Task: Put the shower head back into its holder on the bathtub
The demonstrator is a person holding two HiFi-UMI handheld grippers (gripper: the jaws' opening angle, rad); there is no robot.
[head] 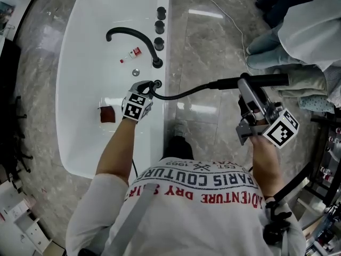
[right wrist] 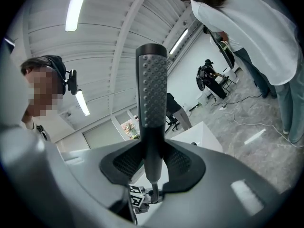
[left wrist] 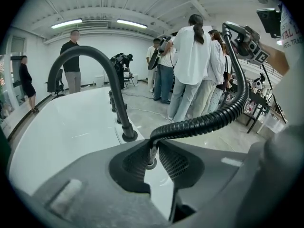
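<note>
Right gripper view: fingers (right wrist: 178,164) clamp shower head (right wrist: 152,80); left gripper (left wrist: 153,148) pinches hose (left wrist: 209,120), holder (left wrist: 151,165) half-hidden.

White lettered T-shirt (head: 213,207), marker cubes (head: 137,106) on left claw (head: 151,85) and right claw (head: 246,89).

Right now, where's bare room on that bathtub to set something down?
Bare: the basin's far end past the spout, and its near end this side of the dark red object. Crowded: the rim with knobs, spout base, left gripper and hose.
</note>
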